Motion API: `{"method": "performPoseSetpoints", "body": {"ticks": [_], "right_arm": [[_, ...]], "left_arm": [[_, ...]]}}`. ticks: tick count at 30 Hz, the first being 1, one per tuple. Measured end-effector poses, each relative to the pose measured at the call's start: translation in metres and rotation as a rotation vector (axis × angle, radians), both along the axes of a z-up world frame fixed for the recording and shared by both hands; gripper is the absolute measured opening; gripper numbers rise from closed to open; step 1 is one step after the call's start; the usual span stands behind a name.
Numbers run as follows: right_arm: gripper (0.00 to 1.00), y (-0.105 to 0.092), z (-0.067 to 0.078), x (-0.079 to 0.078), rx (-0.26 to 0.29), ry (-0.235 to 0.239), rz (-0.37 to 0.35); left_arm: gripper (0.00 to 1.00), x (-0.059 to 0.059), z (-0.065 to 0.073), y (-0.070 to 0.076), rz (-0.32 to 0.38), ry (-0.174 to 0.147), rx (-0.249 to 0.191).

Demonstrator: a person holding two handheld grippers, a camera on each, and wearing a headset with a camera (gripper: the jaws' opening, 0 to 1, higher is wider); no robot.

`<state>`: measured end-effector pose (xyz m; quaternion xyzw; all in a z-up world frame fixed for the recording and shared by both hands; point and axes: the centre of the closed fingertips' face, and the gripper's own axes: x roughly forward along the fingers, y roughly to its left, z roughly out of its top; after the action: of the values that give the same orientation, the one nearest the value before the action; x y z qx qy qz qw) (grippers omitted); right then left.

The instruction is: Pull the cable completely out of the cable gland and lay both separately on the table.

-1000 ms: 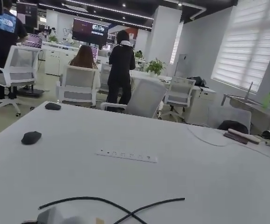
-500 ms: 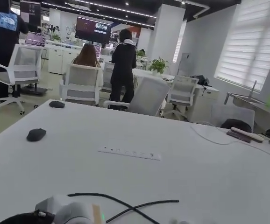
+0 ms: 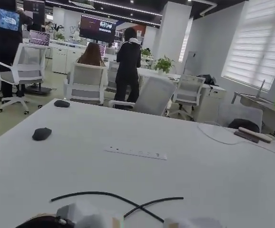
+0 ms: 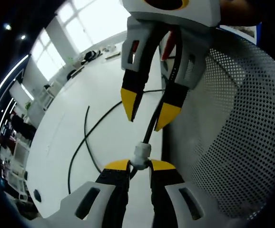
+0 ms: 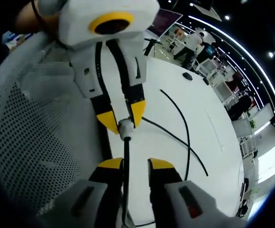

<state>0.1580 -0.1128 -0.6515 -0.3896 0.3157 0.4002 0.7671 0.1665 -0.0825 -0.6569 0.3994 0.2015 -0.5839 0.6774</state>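
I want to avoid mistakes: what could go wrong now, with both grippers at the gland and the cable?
The right gripper holds its jaws wider than the cable, so a pull may just slip. The left gripper pinches the cable gland only at its tips; it might pop free. The cable crosses itself on the table and could drag.

left gripper: we see its yellow tips closed on the white cable gland.
cable: black, rising from the gland between the other jaws.
right gripper: opposite ours, jaws apart.
table: white, with cable loops crossing on it.
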Motion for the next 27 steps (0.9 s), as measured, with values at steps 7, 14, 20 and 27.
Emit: {"method": "performPoseSetpoints", "body": {"ticks": [7, 14, 20, 27], "right_arm": [[0.03, 0.0, 0.004, 0.001, 0.032, -0.009, -0.013], [0.03, -0.011, 0.002, 0.006, 0.012, -0.006, -0.076], [0.03, -0.032, -0.004, 0.011, -0.051, 0.001, -0.157], [0.04, -0.077, -0.014, 0.013, -0.196, 0.035, -0.336]], "left_arm": [[0.17, 0.008, 0.008, -0.002, 0.041, 0.007, -0.049], [0.16, 0.015, 0.01, 0.006, 0.066, -0.02, -0.044], [0.16, 0.022, 0.003, 0.017, 0.101, -0.024, 0.004], [0.17, 0.028, 0.002, 0.024, 0.151, -0.013, 0.007]]}}
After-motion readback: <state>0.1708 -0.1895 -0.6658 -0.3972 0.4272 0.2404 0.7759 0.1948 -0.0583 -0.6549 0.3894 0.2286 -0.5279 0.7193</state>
